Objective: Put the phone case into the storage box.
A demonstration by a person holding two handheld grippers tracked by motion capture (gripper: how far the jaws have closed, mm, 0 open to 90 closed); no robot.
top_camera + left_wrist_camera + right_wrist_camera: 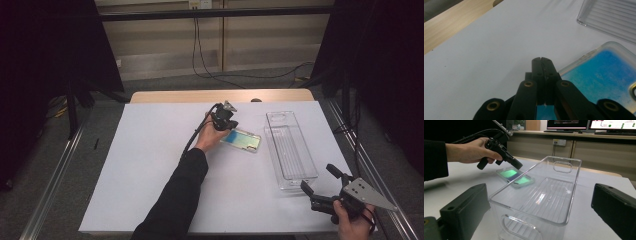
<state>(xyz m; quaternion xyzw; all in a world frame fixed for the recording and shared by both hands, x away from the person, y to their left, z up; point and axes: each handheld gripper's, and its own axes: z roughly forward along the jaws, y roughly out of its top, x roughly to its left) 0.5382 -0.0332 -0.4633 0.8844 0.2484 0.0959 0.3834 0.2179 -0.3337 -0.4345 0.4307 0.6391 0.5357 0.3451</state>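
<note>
White paper covers the surface [150, 170], with a strip of bare wood showing at its far edge and dark curtains on both sides of the room. Near the middle of the paper lies a phone case [243, 139], clear-rimmed with a blue-green back, flat and slightly angled; in the left gripper view its blue panel [599, 75] sits just right of the jaws. The left claw [226, 123] is at the case's near-left corner, its jaws pressed together, tips low over the paper beside the case's edge; whether they touch the case cannot be told. The left hand [209, 136] grips the handle, with the dark-sleeved forearm stretching diagonally from the bottom edge up toward the centre and the cable looping behind the wrist. In the right gripper view this claw [517, 165] slants down toward the case [515, 177]. Just right of the case stands a clear plastic bin [290, 150], long and narrow, apart from it. The right claw [320, 186] hovers at the bin's near end, jaws spread wide, held by the right hand [352, 220] at the bottom right corner.
</note>
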